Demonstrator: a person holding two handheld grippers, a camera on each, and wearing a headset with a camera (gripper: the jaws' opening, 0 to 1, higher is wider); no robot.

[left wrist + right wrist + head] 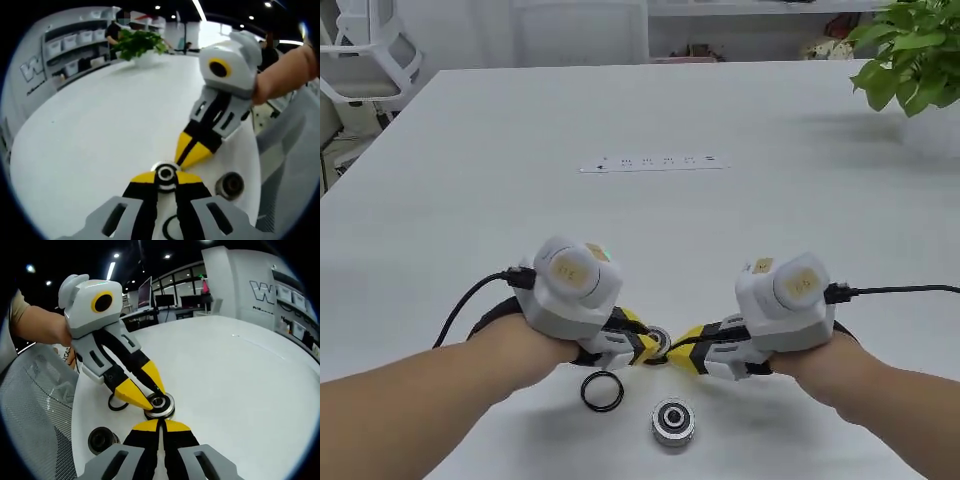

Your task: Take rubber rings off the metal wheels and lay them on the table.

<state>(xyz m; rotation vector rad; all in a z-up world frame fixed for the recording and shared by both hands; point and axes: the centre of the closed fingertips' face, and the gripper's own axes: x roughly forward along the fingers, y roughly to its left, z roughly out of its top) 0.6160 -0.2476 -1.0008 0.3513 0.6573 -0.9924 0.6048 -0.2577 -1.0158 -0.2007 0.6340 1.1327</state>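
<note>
Rubber is what I am after, and one black loose ring (602, 391) lies flat on the white counter (650, 230), just beside a spare wheel (673, 421) resting on its face. That wheel's rim looks bare metal from the head view, so I judge it finished and parked out of the way.

The work is on the held wheel (161, 405), which sits low on the counter between the two tools. My left gripper (165, 176) has its yellow fingers (145, 179) closed in on either side of it, clamping it so it cannot roll or spin. A dark band around the rim suggests its ring is on.

My right gripper (160, 426) comes in from the opposite side, nose to nose with the left. Its fingers (145, 427) are drawn together to a thin seam, the tips at the wheel's edge. I cannot tell if a lip of rubber is caught between them. Meeting head-on like this makes sense: one tool anchors, the other picks at the rim and peels away from it.

If the clamp slips, I expect the wheel to skate across the smooth surface.
</note>
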